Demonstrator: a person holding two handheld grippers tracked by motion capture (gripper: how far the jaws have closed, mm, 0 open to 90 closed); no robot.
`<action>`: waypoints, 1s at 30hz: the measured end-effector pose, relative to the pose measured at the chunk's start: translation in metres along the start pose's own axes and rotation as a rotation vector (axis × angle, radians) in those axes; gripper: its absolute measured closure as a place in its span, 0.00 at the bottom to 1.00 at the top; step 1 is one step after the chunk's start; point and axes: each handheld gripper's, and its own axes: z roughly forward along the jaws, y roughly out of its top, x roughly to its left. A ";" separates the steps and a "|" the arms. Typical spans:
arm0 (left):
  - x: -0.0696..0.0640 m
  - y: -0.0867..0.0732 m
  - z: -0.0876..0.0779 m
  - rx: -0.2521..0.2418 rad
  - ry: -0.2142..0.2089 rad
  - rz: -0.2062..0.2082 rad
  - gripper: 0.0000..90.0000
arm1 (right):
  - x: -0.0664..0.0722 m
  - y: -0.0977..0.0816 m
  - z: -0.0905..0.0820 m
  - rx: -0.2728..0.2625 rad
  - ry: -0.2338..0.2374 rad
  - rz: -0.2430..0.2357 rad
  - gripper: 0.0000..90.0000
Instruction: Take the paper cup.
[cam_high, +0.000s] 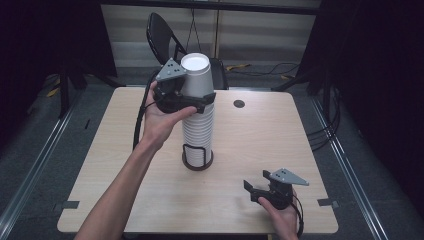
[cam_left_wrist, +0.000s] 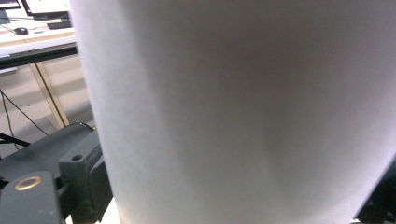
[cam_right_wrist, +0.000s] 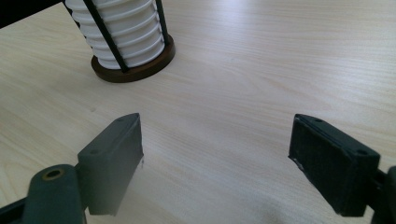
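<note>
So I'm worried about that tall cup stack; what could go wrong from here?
The left gripper clamps the top cup high on the stack, so a sideways pull may tip the holder. A hard squeeze may crush the cup. The right gripper is open, away from the holder, steadying nothing.

Left tongs (cam_high: 191, 97) raised, clamped; right tongs (cam_high: 256, 192) low, jaws apart

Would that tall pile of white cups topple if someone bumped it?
Probably. The stack of cups is tall and narrow, held only low down by a small wire holder. The top cup, clamped in the left gripper, looks thin and light, so it likely crushes easily.
</note>
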 end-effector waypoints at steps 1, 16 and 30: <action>0.000 0.000 0.000 0.000 0.000 0.000 0.11 | 0.000 0.000 0.000 0.000 0.000 0.000 0.19; 0.000 0.008 -0.002 -0.034 0.006 0.006 0.12 | 0.001 0.000 -0.001 -0.009 -0.006 0.003 0.20; -0.001 0.018 -0.006 -0.071 0.006 0.009 0.12 | 0.001 0.000 -0.001 -0.008 -0.017 -0.001 0.20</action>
